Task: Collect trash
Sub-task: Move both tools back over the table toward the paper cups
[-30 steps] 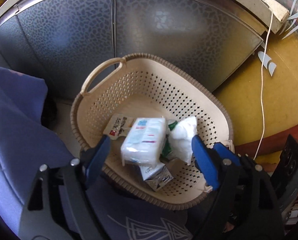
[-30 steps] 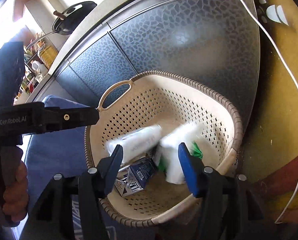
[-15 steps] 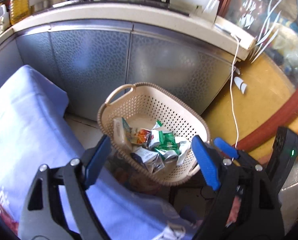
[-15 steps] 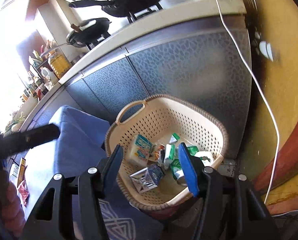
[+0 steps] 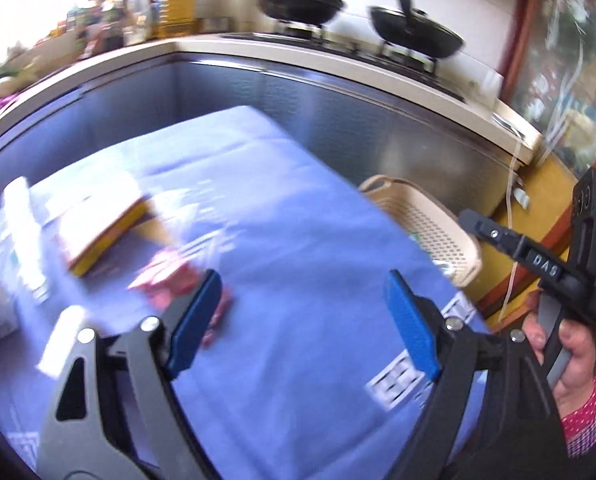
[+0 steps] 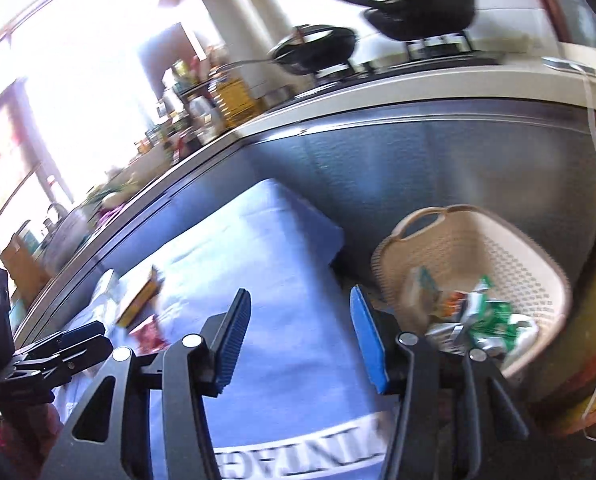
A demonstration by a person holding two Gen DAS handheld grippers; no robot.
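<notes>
Both grippers hang empty over the blue cloth (image 5: 298,216), presumably freed for more trash. Right of the right gripper (image 6: 299,338), whose half-spread jaws have just narrowed, sits the basket (image 6: 497,236); a pink wrapper (image 5: 170,284) lies beside the wide-spread left gripper (image 5: 303,318).

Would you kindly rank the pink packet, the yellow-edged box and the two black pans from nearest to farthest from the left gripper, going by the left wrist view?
1. Pink packet: on the blue cloth, just beyond the left gripper's left finger.
2. Yellow-edged box: farther back on the cloth, to the left.
3. Black pans: on the stove, beyond the counter, farthest.
</notes>
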